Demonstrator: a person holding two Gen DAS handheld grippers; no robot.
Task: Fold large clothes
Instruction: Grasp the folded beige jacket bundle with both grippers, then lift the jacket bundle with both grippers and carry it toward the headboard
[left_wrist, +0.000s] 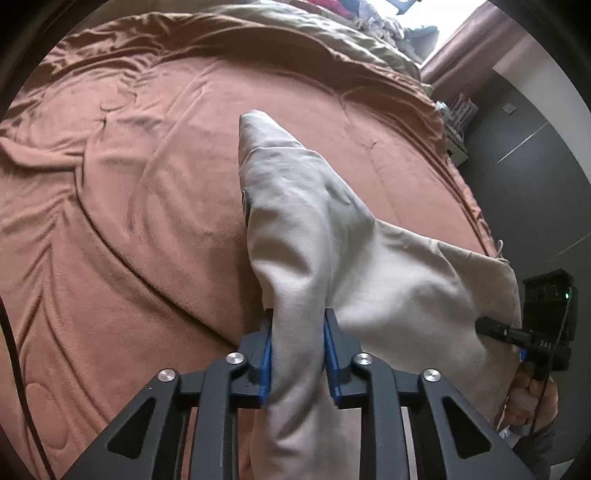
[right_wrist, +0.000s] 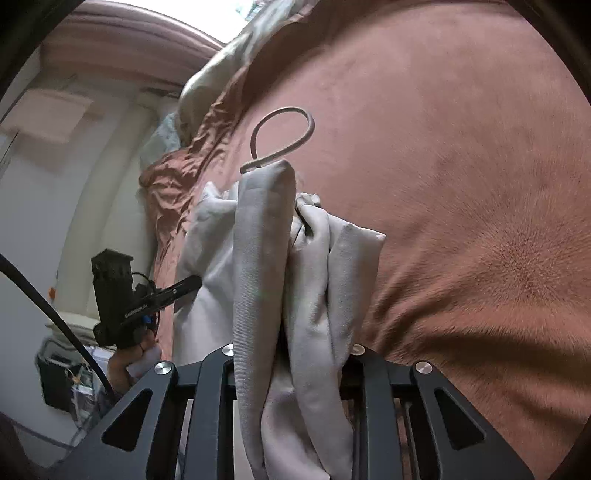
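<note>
Both grippers, left gripper (left_wrist: 298, 334) and right gripper (right_wrist: 291, 354), clamp grey garment (left_wrist: 325, 236) above blanket (left_wrist: 129, 184).

Right gripper (right_wrist: 291, 354) fingertips buried in grey garment (right_wrist: 258, 277); garment's lower folds cut off at frame edge

The right gripper (right_wrist: 291, 354) clamps bunched grey garment (right_wrist: 266, 258) above the brown bedspread (right_wrist: 461, 184).
</note>
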